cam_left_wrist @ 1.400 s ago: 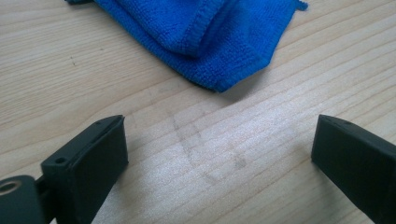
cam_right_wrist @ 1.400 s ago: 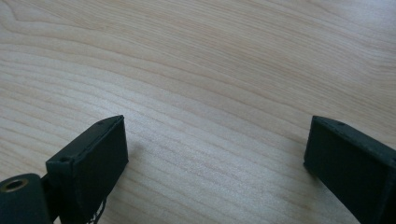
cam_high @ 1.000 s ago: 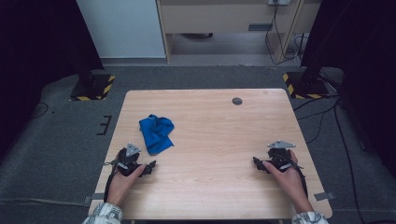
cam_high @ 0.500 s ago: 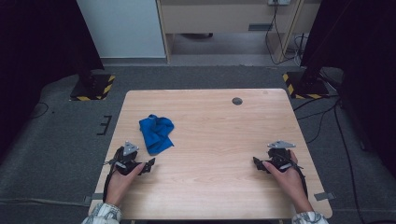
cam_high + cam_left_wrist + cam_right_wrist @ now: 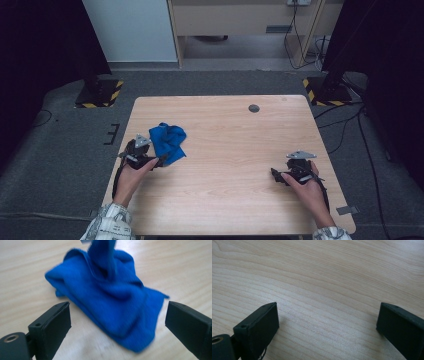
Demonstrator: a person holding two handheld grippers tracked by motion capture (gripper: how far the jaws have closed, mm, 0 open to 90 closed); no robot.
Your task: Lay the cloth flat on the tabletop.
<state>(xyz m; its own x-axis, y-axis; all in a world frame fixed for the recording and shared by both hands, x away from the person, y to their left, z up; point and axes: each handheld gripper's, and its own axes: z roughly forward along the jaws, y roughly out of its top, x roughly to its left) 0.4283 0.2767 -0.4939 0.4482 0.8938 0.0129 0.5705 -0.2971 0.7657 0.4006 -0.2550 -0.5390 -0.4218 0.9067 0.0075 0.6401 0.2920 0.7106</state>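
A crumpled blue cloth (image 5: 168,142) lies on the left part of the light wooden table (image 5: 230,150). My left gripper (image 5: 159,161) is open right at the cloth's near edge. In the left gripper view the cloth (image 5: 112,297) bunches up between the wide-apart jaws of the left gripper (image 5: 117,325), its near corner reaching in between them. My right gripper (image 5: 276,176) rests low over bare wood at the right side of the table. Its jaws stand wide apart in the right gripper view, where the right gripper (image 5: 327,325) has nothing between its jaws.
A small dark round mark (image 5: 254,108) sits near the table's far edge. Beyond the table are grey carpet, a white cabinet (image 5: 130,30), and two stand bases with yellow-black tape (image 5: 97,94) (image 5: 325,92). Cables (image 5: 345,120) trail on the floor at right.
My left gripper has moved forward and slightly right, up to the near edge of the blue cloth. The right gripper has stayed in place.
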